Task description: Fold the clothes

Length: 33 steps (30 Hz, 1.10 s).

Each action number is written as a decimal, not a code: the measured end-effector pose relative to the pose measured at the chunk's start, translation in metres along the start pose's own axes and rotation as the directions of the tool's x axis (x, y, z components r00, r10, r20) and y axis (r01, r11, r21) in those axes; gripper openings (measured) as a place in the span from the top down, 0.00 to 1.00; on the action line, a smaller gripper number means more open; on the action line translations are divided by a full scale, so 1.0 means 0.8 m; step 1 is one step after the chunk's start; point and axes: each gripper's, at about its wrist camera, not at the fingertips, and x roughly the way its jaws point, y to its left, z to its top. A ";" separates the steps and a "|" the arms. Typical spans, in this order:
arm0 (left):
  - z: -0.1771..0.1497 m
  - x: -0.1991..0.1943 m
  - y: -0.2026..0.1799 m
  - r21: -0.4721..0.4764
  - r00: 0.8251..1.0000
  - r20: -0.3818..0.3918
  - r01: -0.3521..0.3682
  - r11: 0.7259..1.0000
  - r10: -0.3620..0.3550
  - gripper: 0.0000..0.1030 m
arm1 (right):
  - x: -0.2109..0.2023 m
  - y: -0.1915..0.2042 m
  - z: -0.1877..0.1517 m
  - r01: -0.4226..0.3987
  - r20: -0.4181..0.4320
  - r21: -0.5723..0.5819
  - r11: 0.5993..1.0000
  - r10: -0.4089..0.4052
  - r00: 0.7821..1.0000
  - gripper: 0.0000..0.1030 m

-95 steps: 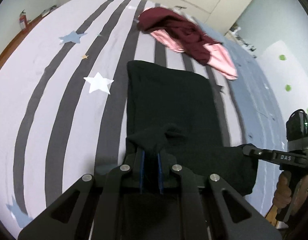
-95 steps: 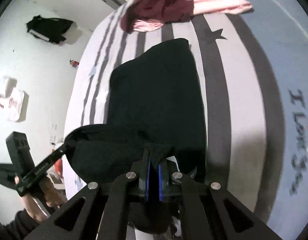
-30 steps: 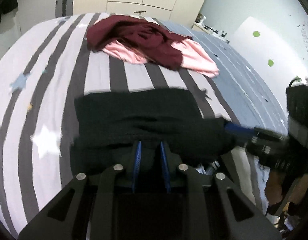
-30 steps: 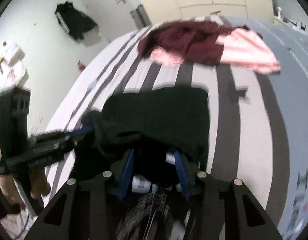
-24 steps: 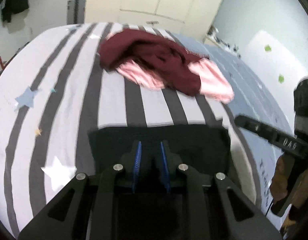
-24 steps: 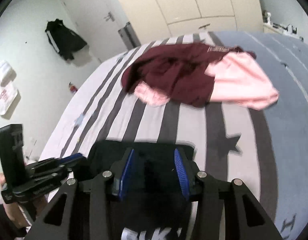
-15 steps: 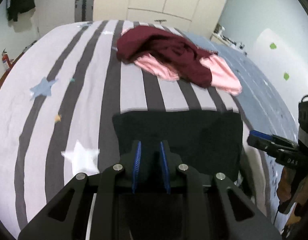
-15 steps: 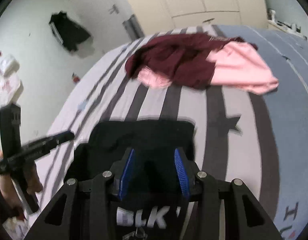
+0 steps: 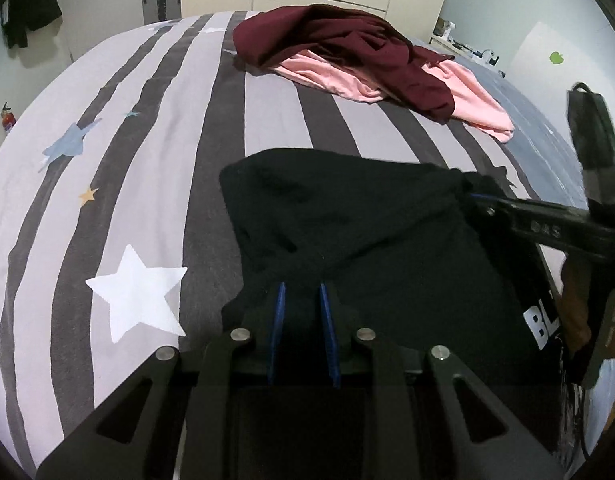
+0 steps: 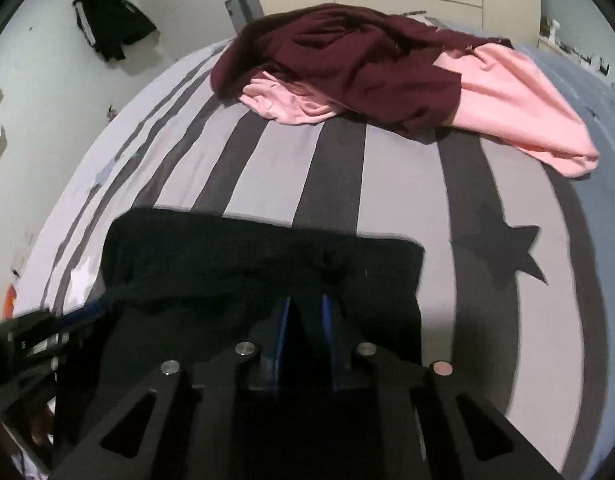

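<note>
Black garment (image 9: 371, 216) went from long to folded across the bed (image 9: 155, 168), near edge carried far. Left gripper (image 9: 300, 300) and right gripper (image 10: 305, 312) each pinch a corner. Lay both corners level on the far edge, then let go

garment (image 9: 367, 232): black, white lettering | bedsheet (image 9: 167, 128): grey-striped, stars | pile (image 10: 347, 64): maroon, pink

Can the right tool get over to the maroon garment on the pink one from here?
Probably not yet. The striped bedspread between lies bare up to the maroon garment, but the right tool appears closed on the black garment, so it would need to release first.
</note>
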 end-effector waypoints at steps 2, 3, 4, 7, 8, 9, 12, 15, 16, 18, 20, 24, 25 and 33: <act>0.001 -0.006 0.005 -0.032 1.000 0.010 0.012 0.999 -0.012 0.83 | 0.004 -0.001 0.008 0.002 0.013 -0.001 1.000 -0.002 1.000 0.88; 0.002 -0.012 0.008 -0.046 1.000 0.018 0.011 0.999 -0.010 0.83 | 0.004 -0.002 0.012 0.005 0.019 0.003 1.000 -0.005 1.000 0.88; 0.003 -0.017 0.008 -0.051 1.000 0.027 0.008 0.999 -0.006 0.83 | 0.002 -0.004 0.015 0.008 0.026 0.009 1.000 -0.008 1.000 0.88; 0.013 -0.041 0.013 -0.050 0.997 0.074 -0.019 0.999 0.022 0.83 | -0.008 -0.015 0.026 0.029 0.058 0.036 0.999 -0.032 0.998 0.88; 0.015 -0.047 0.015 -0.053 0.996 0.083 -0.013 0.999 0.017 0.83 | -0.017 -0.019 0.029 0.029 0.074 0.048 0.998 -0.033 0.997 0.88; 0.018 -0.054 0.015 -0.055 0.996 0.091 -0.009 0.998 0.014 0.83 | -0.028 -0.023 0.030 0.029 0.090 0.057 0.998 -0.034 0.995 0.88; 0.023 -0.070 0.003 -0.027 0.994 0.106 0.025 0.999 -0.021 0.83 | -0.065 -0.024 0.019 0.031 0.131 0.036 0.999 -0.035 0.991 0.88; 0.021 -0.077 -0.019 -0.005 0.993 0.099 0.065 0.998 -0.064 0.83 | -0.099 -0.015 -0.009 0.033 0.144 0.011 0.999 -0.034 0.989 0.88; 0.020 -0.078 -0.024 -0.006 0.993 0.093 0.078 0.997 -0.077 0.83 | -0.111 -0.010 -0.022 0.032 0.145 0.002 0.999 -0.032 0.989 0.88; 0.014 -0.080 -0.036 -0.026 0.991 0.075 0.110 0.994 -0.107 0.83 | -0.129 0.005 -0.048 0.019 0.132 -0.014 1.000 -0.017 0.991 0.88; 0.004 -0.085 -0.049 -0.052 0.990 0.064 0.129 0.990 -0.126 0.83 | -0.140 0.021 -0.071 0.004 0.110 -0.026 1.000 -0.002 0.994 0.88; -0.037 -0.103 -0.069 -0.086 0.990 0.028 0.144 0.986 -0.142 0.83 | -0.165 0.055 -0.126 -0.051 0.061 -0.013 0.999 0.052 0.997 0.88; -0.050 -0.106 -0.073 -0.099 0.990 0.014 0.143 0.985 -0.143 0.83 | -0.165 0.060 -0.136 -0.054 0.052 -0.009 0.998 0.055 0.997 0.88; -0.121 -0.082 -0.078 -0.090 0.997 -0.061 0.040 0.995 -0.045 0.83 | -0.143 0.092 -0.211 -0.031 -0.015 0.019 0.999 0.032 0.999 0.88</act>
